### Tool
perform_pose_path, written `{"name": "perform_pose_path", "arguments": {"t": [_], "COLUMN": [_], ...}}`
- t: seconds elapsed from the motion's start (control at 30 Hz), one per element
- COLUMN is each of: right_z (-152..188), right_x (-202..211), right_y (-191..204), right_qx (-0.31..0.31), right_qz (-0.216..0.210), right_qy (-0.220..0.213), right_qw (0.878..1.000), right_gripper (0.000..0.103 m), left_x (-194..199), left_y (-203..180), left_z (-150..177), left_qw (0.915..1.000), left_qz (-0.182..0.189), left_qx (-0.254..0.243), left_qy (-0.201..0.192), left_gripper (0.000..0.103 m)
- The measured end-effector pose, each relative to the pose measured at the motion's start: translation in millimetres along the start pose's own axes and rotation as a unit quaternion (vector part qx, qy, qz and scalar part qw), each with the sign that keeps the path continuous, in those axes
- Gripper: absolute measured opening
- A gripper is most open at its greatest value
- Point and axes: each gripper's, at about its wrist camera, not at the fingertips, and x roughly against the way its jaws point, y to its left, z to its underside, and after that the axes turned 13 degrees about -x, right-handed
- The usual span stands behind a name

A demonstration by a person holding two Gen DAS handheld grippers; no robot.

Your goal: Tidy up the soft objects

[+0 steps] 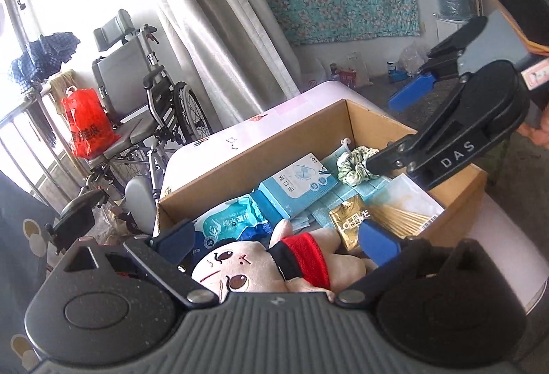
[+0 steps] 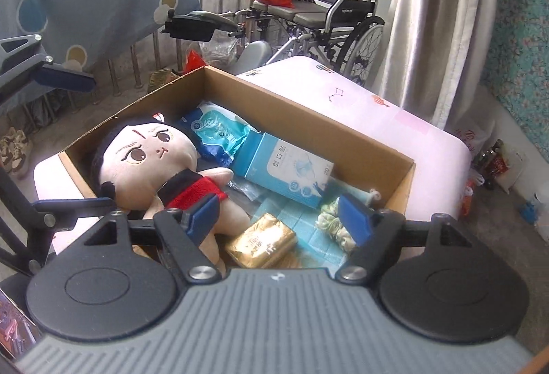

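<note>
- Left wrist view: left claw (image 1: pixel 278 242) spread wide, empty, above the plush doll (image 1: pixel 260 266); doll, wet wipes pack (image 1: pixel 233 224) and scrunchie (image 1: pixel 353 164) already lie in the cardboard box (image 1: pixel 281 140); packing looks mostly done
- Right wrist view: right claw (image 2: pixel 279 214) apart, holding nothing, over the box's near edge; box walls low; pink table (image 2: pixel 377 120) bare beside it, free room to lift away

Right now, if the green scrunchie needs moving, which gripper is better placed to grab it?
Right, probably. The right gripper hangs open with the green scrunchie just under its right-hand finger, while the left gripper is open over the plush doll at the cardboard box's other end.
</note>
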Motion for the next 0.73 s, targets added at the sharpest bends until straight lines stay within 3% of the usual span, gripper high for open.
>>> {"name": "perform_pose_path", "arguments": {"t": [0.13,0.23,0.43,0.73], "right_z": [38.5,59.1,83.4,100.4], "right_x": [43.4,66.6,98.1,106.6], "right_y": [17.0,24.4,28.6,15.1], "right_qx": [-0.044,-0.094,-0.151,-0.171], "right_qz": [0.002,-0.001,0.014,0.047], "right_qy": [-0.063,-0.083,-0.1,-0.078], "right_qw": [0.997,0.992,0.983,0.981], "right_gripper": [0.076,0.076,0.076,0.076], "left_x": [18.4,31.1,43.3,42.3], "left_y": [-4.1,-6.0,-12.3,-12.1], "left_z": [9.8,16.2,23.4,36.4], "left_qw": [0.9989,0.996,0.9882,0.9844], "left_qz": [0.003,0.012,0.055,0.048], "left_qx": [0.047,0.088,0.14,0.169], "left_qy": [0.002,-0.01,-0.028,-0.007], "left_gripper": [0.102,0.102,0.102,0.102]}}
